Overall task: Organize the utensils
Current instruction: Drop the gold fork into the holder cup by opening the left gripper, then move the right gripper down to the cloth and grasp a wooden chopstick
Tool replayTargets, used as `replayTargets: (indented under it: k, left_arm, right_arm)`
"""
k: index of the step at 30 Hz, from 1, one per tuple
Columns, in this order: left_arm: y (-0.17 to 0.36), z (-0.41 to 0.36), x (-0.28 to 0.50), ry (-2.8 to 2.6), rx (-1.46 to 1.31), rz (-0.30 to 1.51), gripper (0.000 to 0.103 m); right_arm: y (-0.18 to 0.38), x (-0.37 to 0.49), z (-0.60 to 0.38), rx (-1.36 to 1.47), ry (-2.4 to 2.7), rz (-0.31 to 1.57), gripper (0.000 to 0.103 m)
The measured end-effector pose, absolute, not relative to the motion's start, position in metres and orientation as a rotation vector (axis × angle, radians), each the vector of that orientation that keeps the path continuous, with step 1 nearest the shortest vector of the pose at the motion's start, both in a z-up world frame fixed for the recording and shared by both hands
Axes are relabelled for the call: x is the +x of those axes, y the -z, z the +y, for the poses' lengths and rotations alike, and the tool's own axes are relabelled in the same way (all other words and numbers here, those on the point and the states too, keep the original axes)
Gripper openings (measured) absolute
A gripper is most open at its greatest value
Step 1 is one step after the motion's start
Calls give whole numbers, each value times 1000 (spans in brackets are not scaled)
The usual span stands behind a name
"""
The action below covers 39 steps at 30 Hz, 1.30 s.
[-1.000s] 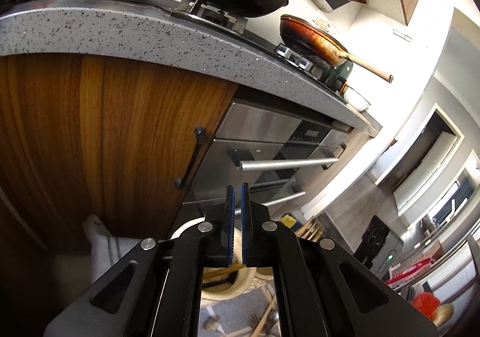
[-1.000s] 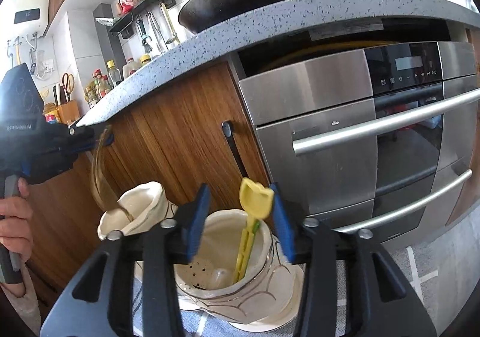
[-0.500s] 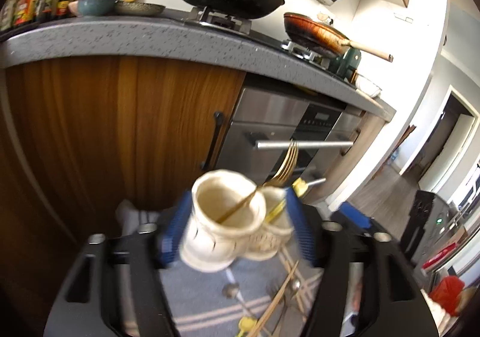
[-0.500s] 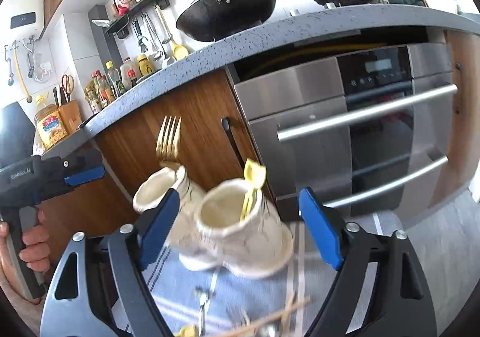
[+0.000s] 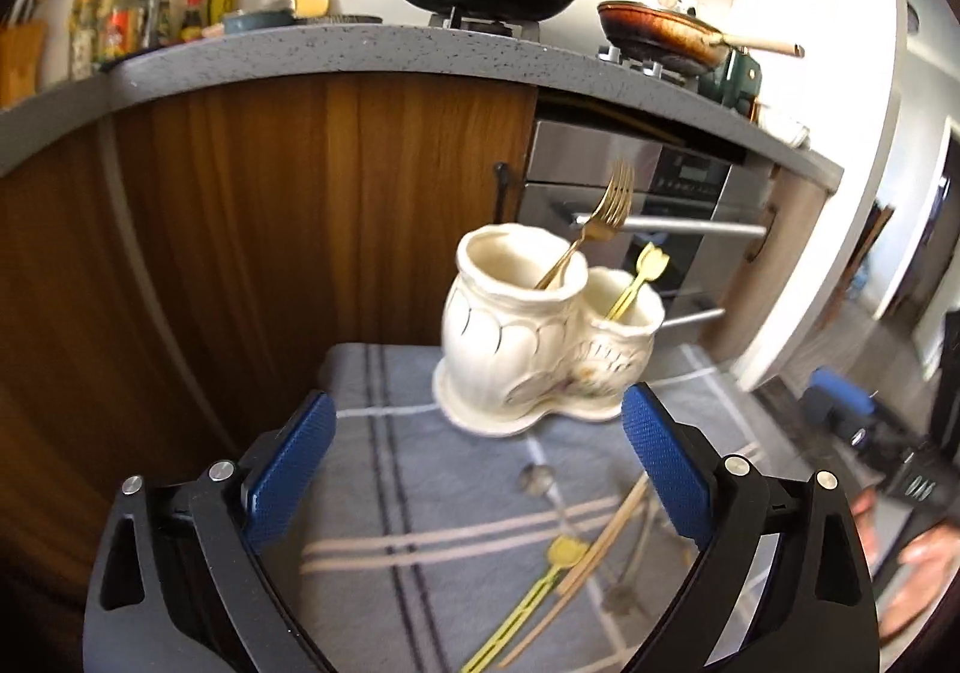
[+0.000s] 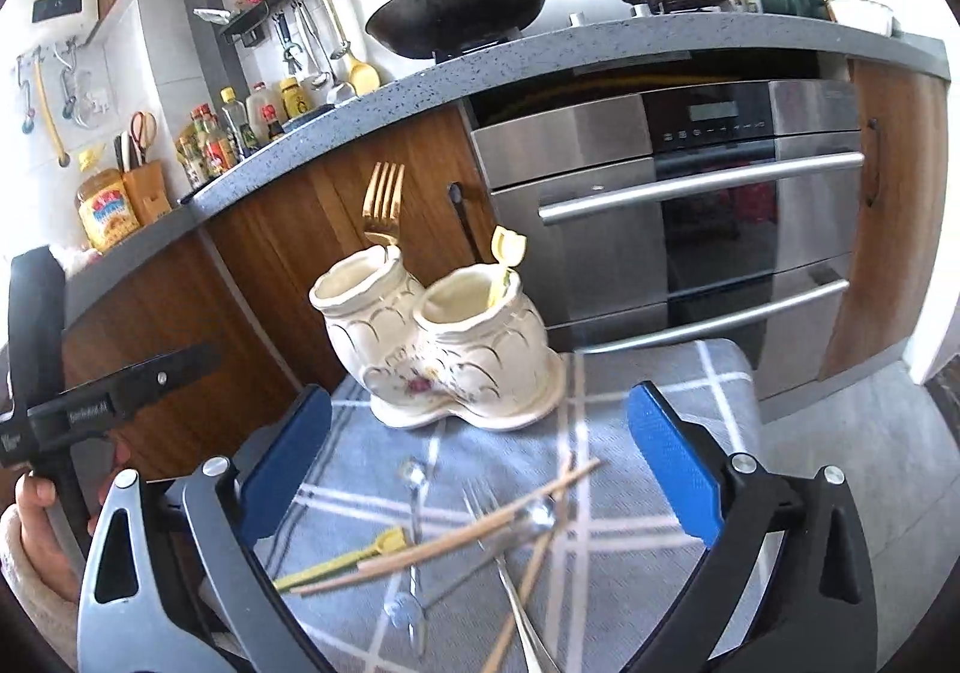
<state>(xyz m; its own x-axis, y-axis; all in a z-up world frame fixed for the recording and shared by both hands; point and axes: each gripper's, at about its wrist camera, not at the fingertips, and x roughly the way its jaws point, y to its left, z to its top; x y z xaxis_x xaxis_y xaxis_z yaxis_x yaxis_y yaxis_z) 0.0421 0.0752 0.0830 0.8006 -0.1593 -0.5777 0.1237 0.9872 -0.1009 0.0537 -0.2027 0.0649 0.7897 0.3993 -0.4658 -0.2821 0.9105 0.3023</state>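
The cream twin-pot holder (image 6: 447, 337) stands at the far end of the checked cloth (image 6: 636, 505), close before the wooden cabinet door (image 6: 360, 193) and the oven front (image 6: 690, 229); little room seems left behind it. A gold fork (image 6: 382, 205) rises above its rim. Nearer, loose chopsticks (image 6: 480, 529) and spoons clutter the middle; the cloth's right side lies free.

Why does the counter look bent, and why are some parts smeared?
Both views: the fisheye lens bows the counter. Left wrist view: motion blur smears the holder and loose utensils. Right wrist view: sharper, though the chopsticks still blur.
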Motion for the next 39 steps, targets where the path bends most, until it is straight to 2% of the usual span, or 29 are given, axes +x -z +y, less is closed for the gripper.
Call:
replayTargets:
  k: [8,15,25,28,35,39]
  left_arm:
    - [-55,57,26,125,-7,633,98]
    - [-11,50,34,88,49,700,98]
    - [12,56,48,94,50,726,98]
    - [17,55,53,112,35,745,98]
    - [23,49,57,135,50,766,98]
    - [26,45,57,148,65,772,98]
  right_arm:
    - [-39,48,-213,231,-302,567,97]
    - [3,70,-217,228,-290,671,97]
    - [42,93,-208,145,-320,754,97]
    - [45,97,-205,152,-353,782,90]
    - [52,105,-193,129,-385,835,54]
    - [53,107,-187,110,-395,860,42]
